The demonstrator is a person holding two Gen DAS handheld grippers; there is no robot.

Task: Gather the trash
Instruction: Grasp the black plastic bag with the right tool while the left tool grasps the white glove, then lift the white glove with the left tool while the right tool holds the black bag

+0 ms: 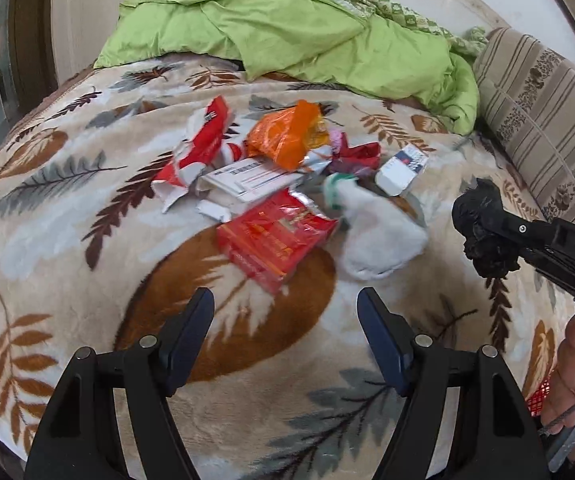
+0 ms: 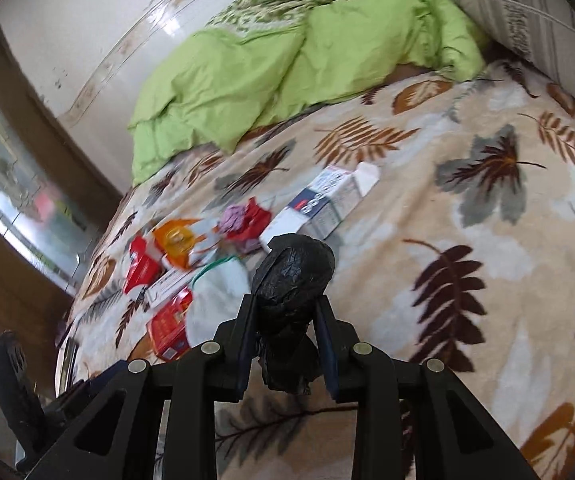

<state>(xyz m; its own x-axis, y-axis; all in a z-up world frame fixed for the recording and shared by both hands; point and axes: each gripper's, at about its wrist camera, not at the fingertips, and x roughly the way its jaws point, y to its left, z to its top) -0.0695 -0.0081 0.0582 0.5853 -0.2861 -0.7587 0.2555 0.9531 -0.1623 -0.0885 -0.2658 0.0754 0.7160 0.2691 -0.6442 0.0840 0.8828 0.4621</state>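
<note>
Here, right gripper [image 2: 283,316] clamps crumpled black bag [image 2: 293,276] above leaf-print blanket [image 2: 467,320]. Left gripper [image 1: 285,320] open, empty. Trash pile [image 1: 279,196] far-left, likely bagged next once bag unfolded.

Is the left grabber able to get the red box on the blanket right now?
Probably yes. The left gripper has its jaws open and empty, pointing at the red box just ahead. Only bare blanket lies between them, and the right gripper, holding a black bag, is off to the side.

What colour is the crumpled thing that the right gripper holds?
Black. The crumpled plastic bag is glossy black, and it shows best in the right wrist view, between the fingers of the right gripper.
</note>
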